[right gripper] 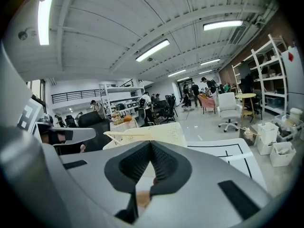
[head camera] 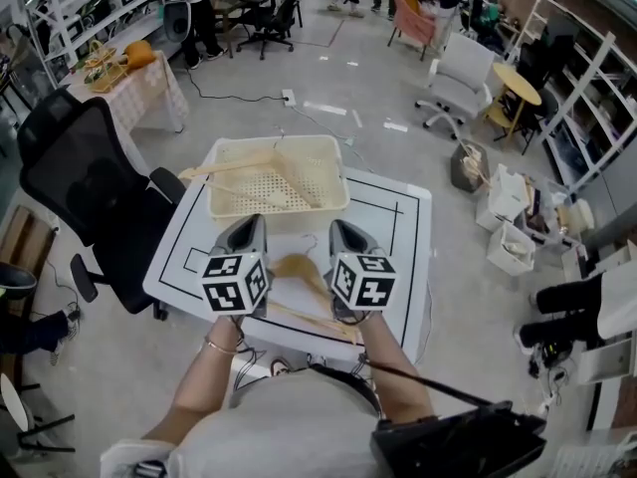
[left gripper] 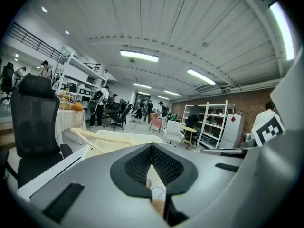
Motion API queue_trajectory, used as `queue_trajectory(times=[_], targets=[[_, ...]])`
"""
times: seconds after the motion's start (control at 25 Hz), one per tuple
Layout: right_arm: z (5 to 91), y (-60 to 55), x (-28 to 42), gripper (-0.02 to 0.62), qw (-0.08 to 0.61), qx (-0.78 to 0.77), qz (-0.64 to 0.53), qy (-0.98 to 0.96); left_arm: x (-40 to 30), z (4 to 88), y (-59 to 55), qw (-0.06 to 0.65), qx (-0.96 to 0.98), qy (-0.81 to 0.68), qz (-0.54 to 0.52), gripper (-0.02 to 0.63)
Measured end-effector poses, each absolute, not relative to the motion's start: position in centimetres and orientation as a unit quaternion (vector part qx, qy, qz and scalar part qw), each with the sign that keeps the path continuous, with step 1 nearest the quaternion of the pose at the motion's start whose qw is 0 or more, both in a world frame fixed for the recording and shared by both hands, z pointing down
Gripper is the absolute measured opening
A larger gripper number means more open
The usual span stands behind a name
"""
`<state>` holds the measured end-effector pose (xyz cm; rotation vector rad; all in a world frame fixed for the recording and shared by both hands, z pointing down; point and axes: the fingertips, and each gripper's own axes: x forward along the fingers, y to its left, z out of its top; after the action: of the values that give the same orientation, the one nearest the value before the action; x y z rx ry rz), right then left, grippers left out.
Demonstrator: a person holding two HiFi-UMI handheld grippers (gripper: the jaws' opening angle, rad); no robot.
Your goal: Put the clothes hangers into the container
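As you look down in the head view, a wooden hanger (head camera: 299, 267) lies on the table (head camera: 398, 227) between your left gripper (head camera: 246, 229) and right gripper (head camera: 346, 232), near the container (head camera: 333, 172). Only the left gripper view shows those jaws pressed together, pinching nothing. Right gripper view: jaws likewise together, empty.

bare white table (head camera: 386, 235) right of the basket (head camera: 299, 208); black chair (head camera: 85, 182) close on the left
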<state>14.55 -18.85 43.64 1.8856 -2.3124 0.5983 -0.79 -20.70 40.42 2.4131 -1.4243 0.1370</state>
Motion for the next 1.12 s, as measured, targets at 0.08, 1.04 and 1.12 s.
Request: queue_trajectory(times=[0.08, 1.04, 1.12], targets=[[43.6, -18.8, 14.6, 0.017, 0.053, 0.619, 0.196, -0.759, -0.9, 40.4, -20.8, 0.169, 0.846, -0.503, 0.047, 0.009], [56.3, -17.0, 14.5, 0.062, 0.167, 0.555, 0.312, -0.753, -2.7, 51.3, -20.7, 0.263, 0.795, -0.538, 0.1, 0.011], [58.1, -16.9, 13.8, 0.079, 0.185, 0.543, 0.322, -0.753, -2.8, 52.7, -20.8, 0.272, 0.789, -0.539, 0.108, 0.009]])
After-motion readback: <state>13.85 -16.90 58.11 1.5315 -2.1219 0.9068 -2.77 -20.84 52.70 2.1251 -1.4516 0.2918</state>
